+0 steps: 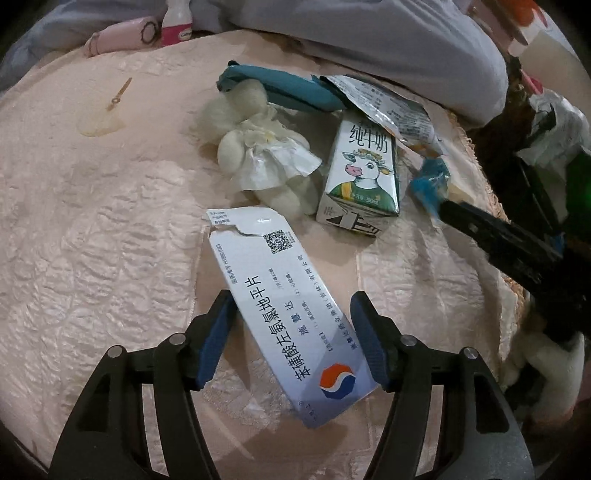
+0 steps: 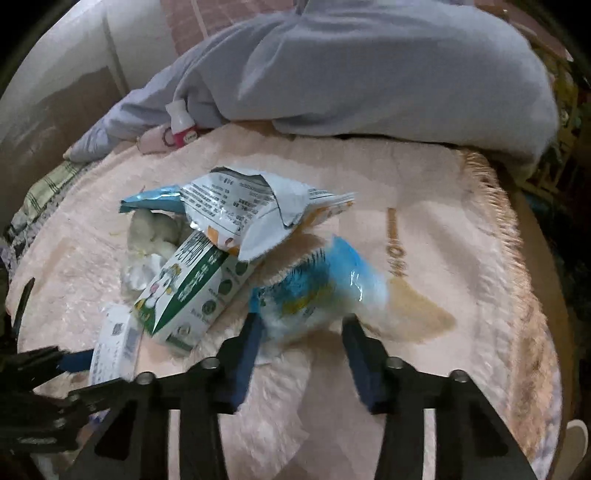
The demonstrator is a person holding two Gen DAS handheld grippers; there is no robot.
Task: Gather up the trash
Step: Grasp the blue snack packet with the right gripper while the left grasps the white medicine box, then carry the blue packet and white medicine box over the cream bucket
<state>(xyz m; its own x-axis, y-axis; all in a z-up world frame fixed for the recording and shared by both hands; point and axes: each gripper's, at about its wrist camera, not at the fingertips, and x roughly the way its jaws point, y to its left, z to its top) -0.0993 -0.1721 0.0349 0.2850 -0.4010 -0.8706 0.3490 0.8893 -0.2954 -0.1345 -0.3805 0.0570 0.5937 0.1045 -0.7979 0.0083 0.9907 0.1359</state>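
A white medicine box [image 1: 280, 295] lies slantwise on the pink bed cover [image 1: 110, 221]. My left gripper [image 1: 291, 299] is open, with a blue pad close beside each edge of the box. The box [image 2: 114, 343] also shows in the right wrist view, with a left pad [image 2: 74, 360] next to it. My right gripper [image 2: 301, 319] is shut on a blurred blue-and-white wrapper [image 2: 317, 288]. In the left wrist view that wrapper [image 1: 430, 184] sits at the right gripper's tip [image 1: 448, 208]. A cow-print milk carton [image 1: 364, 173] lies between the two grippers.
A torn silver snack bag [image 2: 251, 210], a teal packet [image 1: 288, 88] and a crumpled white tissue wad [image 1: 258, 155] lie behind the carton. A grey quilt [image 2: 369, 74] is heaped at the back, with a pink bottle [image 1: 177, 22] beside it. The cover's fringed edge [image 2: 498, 221] runs along the right.
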